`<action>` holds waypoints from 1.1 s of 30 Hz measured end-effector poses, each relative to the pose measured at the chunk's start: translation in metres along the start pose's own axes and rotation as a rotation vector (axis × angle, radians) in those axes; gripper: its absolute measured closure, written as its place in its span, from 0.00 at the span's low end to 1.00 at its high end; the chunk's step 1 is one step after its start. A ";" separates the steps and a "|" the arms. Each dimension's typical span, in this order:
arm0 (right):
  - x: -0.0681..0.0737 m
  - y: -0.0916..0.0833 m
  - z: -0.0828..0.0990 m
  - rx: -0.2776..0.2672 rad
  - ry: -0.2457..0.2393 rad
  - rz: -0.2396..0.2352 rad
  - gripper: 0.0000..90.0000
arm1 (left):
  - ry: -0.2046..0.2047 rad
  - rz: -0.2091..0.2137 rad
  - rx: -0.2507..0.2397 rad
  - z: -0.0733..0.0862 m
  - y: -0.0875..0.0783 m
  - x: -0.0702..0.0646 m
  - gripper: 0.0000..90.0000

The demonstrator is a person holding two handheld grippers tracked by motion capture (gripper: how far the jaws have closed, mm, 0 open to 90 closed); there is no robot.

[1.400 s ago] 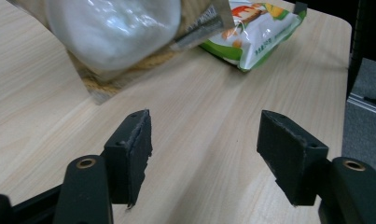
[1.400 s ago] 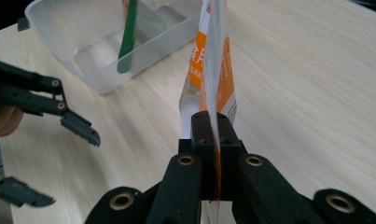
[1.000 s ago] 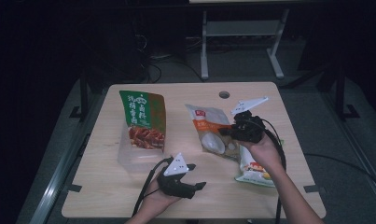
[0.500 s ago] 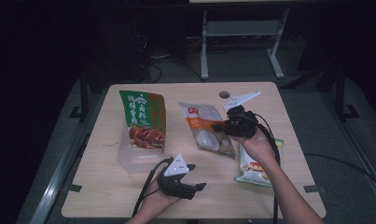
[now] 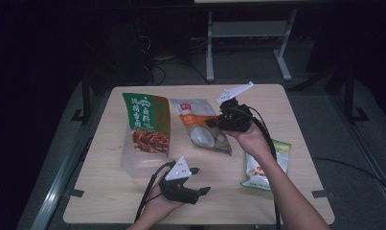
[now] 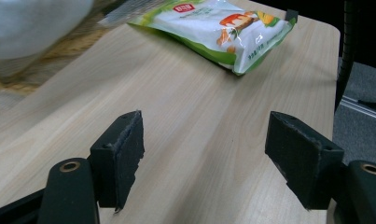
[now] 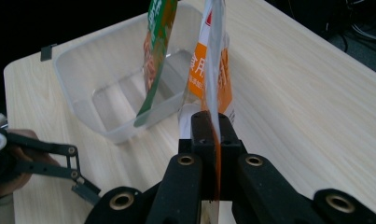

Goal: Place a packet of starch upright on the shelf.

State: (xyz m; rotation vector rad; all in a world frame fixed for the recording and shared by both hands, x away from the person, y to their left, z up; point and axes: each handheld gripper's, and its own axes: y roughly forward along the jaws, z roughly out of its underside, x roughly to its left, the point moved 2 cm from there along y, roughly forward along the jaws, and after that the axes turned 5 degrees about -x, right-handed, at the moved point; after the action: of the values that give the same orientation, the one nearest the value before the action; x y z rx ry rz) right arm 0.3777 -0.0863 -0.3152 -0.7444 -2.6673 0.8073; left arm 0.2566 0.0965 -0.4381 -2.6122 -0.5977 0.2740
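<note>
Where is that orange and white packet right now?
In the high view the orange and white packet is mid-table, pinched by the right gripper, between the green packet and the person's right hand.

High view: fixed above the near edge, facing forward and down, far enough to take in the whole table [image 5: 277, 201]. Left gripper view: low and close over the tabletop, looking along the wood to the green bag [image 6: 223, 32]. Right gripper view: close, angled down toward the clear tub [image 7: 83, 79]. High and right gripper views share the tub [image 5: 133, 160]; high and left share the green bag [image 5: 265, 165].
</note>
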 end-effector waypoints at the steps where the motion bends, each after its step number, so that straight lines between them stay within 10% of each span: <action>1: 0.000 0.001 -0.002 -0.003 0.000 -0.001 1.00 | 0.000 0.000 0.000 0.000 0.000 0.000 0.31; 33: -0.018 0.075 -0.093 -0.068 -0.045 -0.086 1.00 | -0.009 0.001 0.000 0.004 -0.002 0.001 0.30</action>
State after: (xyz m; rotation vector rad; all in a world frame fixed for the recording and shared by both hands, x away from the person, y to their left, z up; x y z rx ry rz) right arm 0.4576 -0.0008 -0.2845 -0.6286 -2.7583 0.7229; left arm 0.2561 0.1001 -0.4406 -2.6129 -0.5994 0.2863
